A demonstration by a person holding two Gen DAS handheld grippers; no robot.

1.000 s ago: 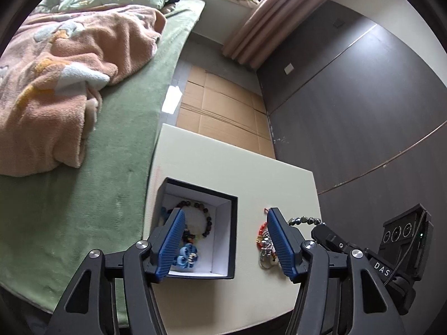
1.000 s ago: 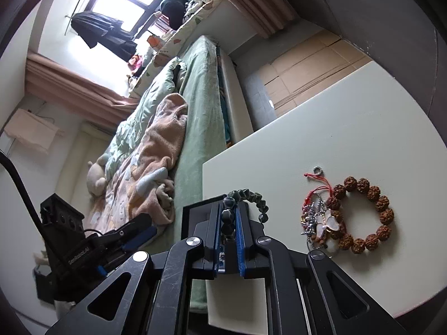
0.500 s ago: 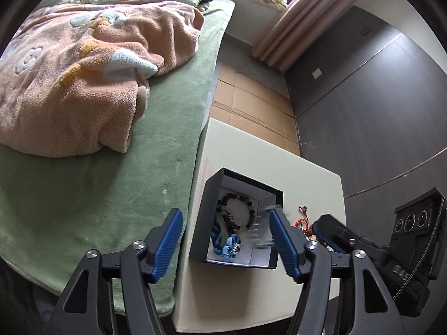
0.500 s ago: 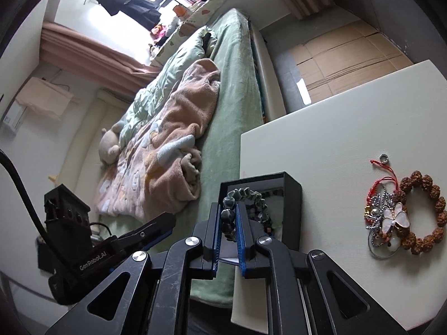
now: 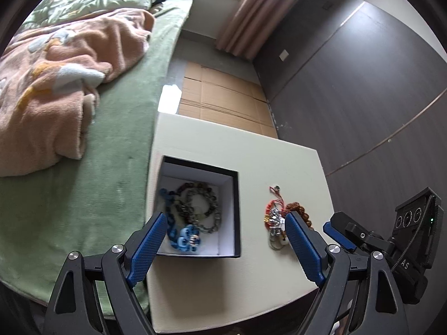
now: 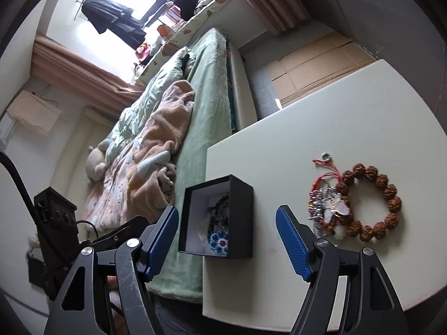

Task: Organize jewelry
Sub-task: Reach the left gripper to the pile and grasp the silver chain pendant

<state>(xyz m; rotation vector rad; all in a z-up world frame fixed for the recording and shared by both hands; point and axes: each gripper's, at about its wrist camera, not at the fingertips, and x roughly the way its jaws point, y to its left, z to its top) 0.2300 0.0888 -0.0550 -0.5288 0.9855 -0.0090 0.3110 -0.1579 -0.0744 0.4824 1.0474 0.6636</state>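
1. The right gripper (image 6: 227,240) stands with its blue-padded jaws spread wide and nothing between them. Half a second ago those jaws were pinched on a dark green beaded bracelet held over the box, so the release has just happened.
2. That dark beaded bracelet (image 5: 205,210) now lies inside the square black box with a white lining (image 5: 236,195), ahead of and between the left gripper's fingers, on top of another dark bead strand and beside a blue flower-shaped ornament (image 5: 188,238). From the right wrist view the box (image 6: 243,217) sits just ahead, between the open jaws.
3. The left gripper (image 5: 223,244) is also wide open and empty, hovering near the box's front edge.
4. Meaning for the task: one more piece looks stored, and both tools are free.
5. Left outside on the cream tabletop (image 6: 349,117) are the brown rough-seeded bead bracelet (image 6: 389,195) and a tangle of red cord and silver chain with a white butterfly charm (image 6: 336,208), just ahead-right of the right gripper's right finger. These likely come next; the tangle overlaps the seeded bracelet, so lifting one may drag the other.
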